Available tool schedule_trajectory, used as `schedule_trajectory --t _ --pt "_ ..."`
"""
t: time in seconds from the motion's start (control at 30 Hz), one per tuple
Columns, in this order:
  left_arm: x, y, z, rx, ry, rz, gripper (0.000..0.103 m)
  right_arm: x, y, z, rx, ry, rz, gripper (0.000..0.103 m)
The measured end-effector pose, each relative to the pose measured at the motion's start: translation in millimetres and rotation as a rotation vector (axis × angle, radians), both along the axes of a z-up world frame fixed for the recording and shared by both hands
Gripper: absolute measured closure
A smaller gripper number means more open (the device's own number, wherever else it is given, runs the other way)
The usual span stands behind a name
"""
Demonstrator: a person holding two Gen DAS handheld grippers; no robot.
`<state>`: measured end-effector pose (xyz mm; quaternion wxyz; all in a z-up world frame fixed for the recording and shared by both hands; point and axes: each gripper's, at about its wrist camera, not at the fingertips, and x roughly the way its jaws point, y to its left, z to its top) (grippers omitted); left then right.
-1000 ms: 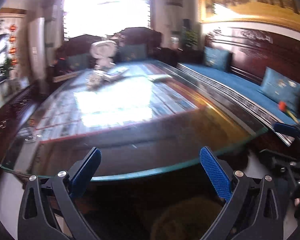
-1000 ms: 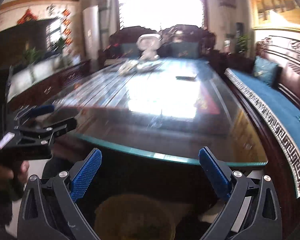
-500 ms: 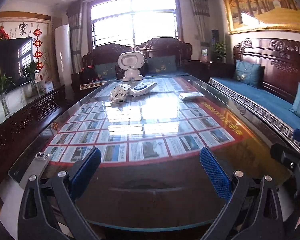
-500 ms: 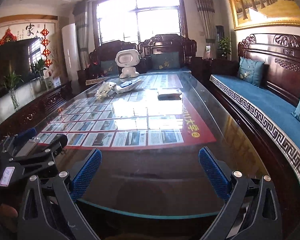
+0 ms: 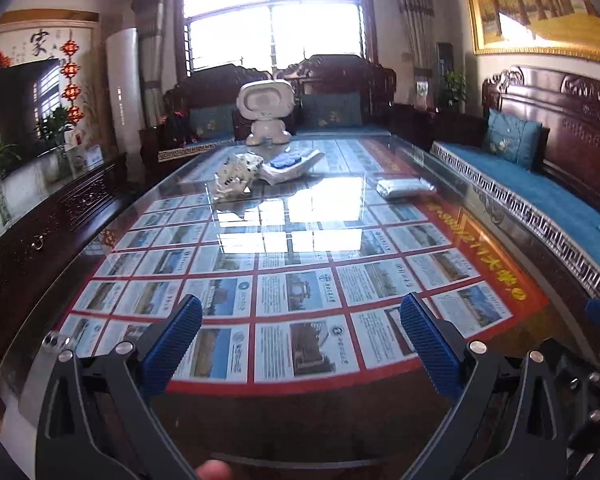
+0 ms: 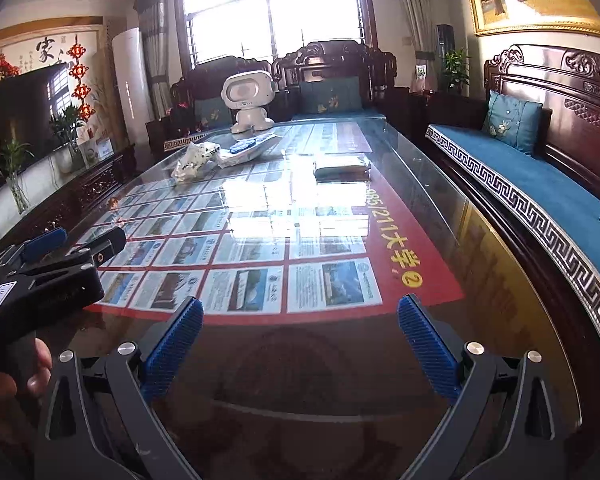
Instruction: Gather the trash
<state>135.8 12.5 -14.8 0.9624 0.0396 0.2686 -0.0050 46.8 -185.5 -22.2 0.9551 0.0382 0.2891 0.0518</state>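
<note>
A crumpled white wrapper [image 5: 234, 176] lies far down the glass table [image 5: 300, 432], next to a white-and-blue packet [image 5: 290, 164]; they also show in the right wrist view, the wrapper [image 6: 192, 162] and the packet [image 6: 246, 148]. A flat silvery packet [image 5: 402, 187] lies to their right, also in the right wrist view [image 6: 342, 169]. My left gripper [image 5: 300, 344] is open and empty above the table's near end; from the right wrist view it [image 6: 60, 246] shows at the left. My right gripper [image 6: 300, 344] is open and empty beside it.
A white robot toy [image 5: 265, 114] stands at the table's far end. A blue-cushioned wooden bench [image 5: 540, 196] runs along the right side. A dark sideboard [image 5: 40, 236] with plants runs along the left. Wooden chairs stand beyond the table. A printed poster lies under the glass.
Both grippers have risen from below the table's near edge to above its top and tilted to look down its length. Both stay open.
</note>
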Motion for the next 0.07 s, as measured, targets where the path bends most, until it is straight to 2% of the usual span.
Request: schedule_trajectory --t 0.07 --pt "24.1 0.8 -9.2 0.013 0.033 -0.02 0.004 14.1 -2.5 -1.2 -0.007 0.002 0.011 0.008"
